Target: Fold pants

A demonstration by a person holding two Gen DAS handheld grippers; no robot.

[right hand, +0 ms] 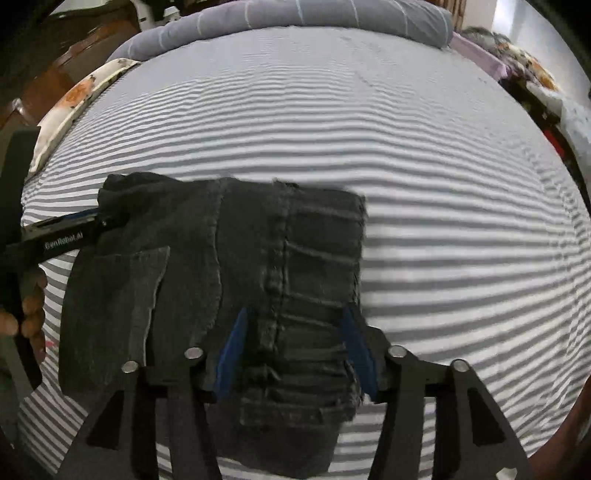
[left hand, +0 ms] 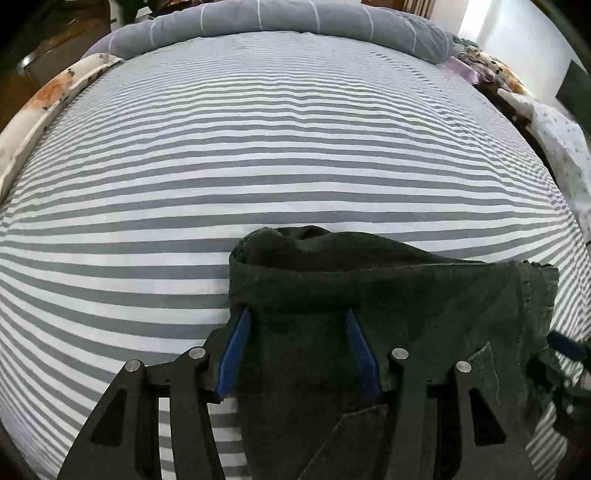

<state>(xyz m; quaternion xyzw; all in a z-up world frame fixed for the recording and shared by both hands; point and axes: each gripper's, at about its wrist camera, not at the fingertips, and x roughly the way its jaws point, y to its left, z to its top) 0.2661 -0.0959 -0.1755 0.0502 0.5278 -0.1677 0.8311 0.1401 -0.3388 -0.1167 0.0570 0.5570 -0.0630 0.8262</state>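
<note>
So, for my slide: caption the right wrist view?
Right gripper poised open over folded dark pants on a striped bedsheet.

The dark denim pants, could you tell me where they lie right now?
The folded dark denim pants lie on the grey-and-white striped bedsheet at the near edge, left of centre in the right wrist view.

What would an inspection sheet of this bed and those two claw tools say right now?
Surface: striped sheet, smooth, covering the bed.
Job's things: dark pants folded into a compact bundle, lying on the sheet.
Clutter: nothing seen on the sheet besides the pants.
Grippers: left gripper and right gripper both over the pants, blue fingers apart with denim between them; whether they press it cannot be told. A hand holds the left one.
Cables: nothing seen.
Surroundings: grey duvet rolled along the far edge, floral pillow at the left edge, more bedding on the right.
</note>
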